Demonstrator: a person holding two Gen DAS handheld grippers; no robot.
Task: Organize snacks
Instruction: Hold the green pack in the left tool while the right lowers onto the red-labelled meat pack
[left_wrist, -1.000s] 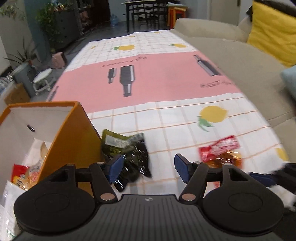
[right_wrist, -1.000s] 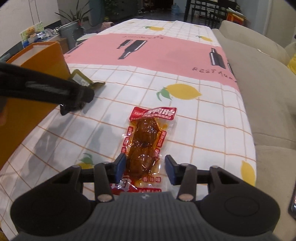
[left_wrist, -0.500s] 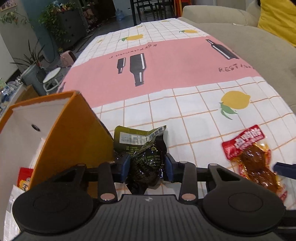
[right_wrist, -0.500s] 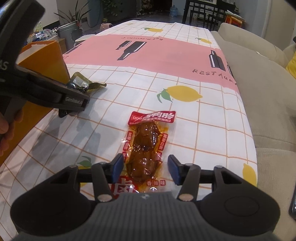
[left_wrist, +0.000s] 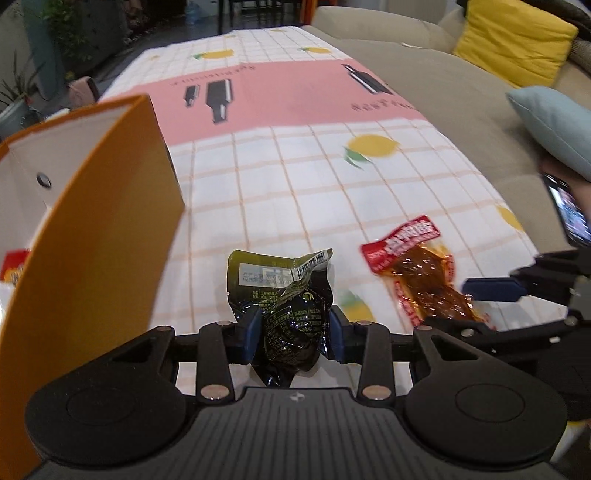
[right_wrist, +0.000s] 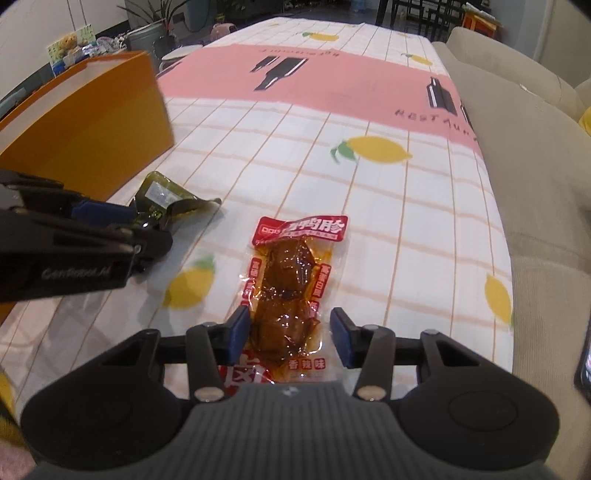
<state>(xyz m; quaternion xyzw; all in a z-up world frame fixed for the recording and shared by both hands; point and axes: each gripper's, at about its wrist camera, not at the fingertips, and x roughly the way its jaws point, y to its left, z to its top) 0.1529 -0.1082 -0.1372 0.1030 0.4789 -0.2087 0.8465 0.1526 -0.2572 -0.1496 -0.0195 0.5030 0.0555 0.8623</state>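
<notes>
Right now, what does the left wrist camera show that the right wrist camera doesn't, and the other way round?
Only the left wrist view shows inside the orange box, where a red packet lies, plus the yellow cushion. Only the right wrist view shows the right gripper open, straddling the red snack pack. Both show the left gripper shut on the dark green snack pack.

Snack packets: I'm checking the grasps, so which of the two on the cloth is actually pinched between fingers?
The dark green packet: the left gripper presses both its sides. The red packet lies flat between the right gripper, gap on one side.
</notes>
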